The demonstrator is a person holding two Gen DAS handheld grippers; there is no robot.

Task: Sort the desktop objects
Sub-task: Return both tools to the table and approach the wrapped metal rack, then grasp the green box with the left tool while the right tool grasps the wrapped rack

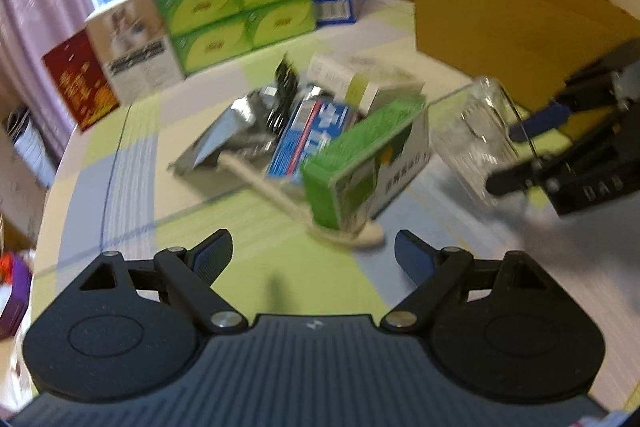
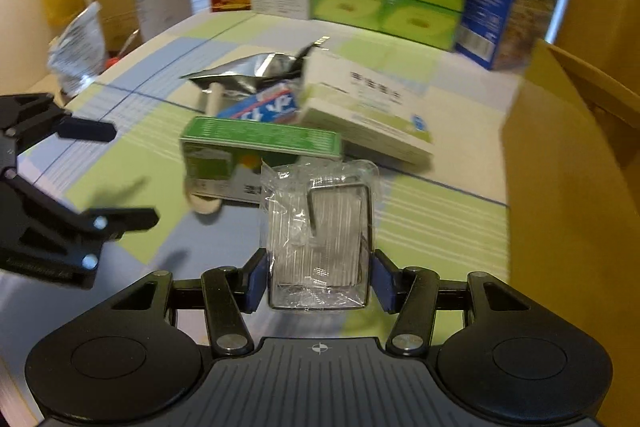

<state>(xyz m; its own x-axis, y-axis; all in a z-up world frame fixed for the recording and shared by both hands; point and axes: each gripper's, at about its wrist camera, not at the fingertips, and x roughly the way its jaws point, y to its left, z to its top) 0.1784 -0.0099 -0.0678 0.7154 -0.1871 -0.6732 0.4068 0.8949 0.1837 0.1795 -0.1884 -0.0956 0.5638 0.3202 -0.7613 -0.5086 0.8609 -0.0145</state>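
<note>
Right claw [image 2: 319, 281] grasping clear pack [image 2: 319, 235], probably raised off tabletop [image 2: 440, 227]. Carton [image 2: 572, 211] just right: keep grip firm, swing over rim. Left claw [image 1: 313, 254] released, empty.

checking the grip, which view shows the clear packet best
The right wrist view: the clear packet sits centred between the right gripper fingers. The left wrist view shows it blurred at the side.

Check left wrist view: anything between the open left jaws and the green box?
Only the wooden spoon, its bowl poking out under the green box. Otherwise bare tablecloth ahead of the left gripper.
</note>
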